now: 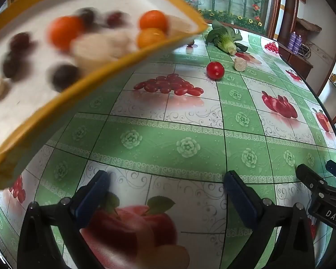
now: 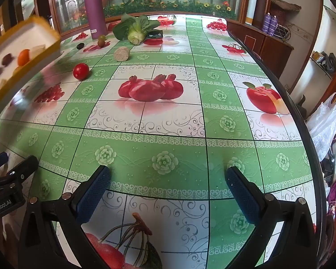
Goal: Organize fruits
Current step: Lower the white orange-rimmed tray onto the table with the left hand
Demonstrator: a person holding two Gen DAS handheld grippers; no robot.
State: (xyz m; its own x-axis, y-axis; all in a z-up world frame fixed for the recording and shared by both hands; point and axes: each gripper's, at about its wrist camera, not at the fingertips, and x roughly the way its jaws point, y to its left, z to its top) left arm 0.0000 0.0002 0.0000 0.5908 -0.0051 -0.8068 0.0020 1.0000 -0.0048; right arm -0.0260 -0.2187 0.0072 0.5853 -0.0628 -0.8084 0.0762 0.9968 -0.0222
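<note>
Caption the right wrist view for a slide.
Open right gripper over fruit-print table; tomato and greens beyond.

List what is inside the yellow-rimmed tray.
Inside the yellow-rimmed tray: orange fruits, dark round fruits, pale chunks. Blur hides detail; its left part runs out of frame.

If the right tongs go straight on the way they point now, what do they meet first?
Most likely only the bare tablecloth. The right tongs stand open and empty, angled down at a green patterned square. The tomato lies far off to the left.
</note>
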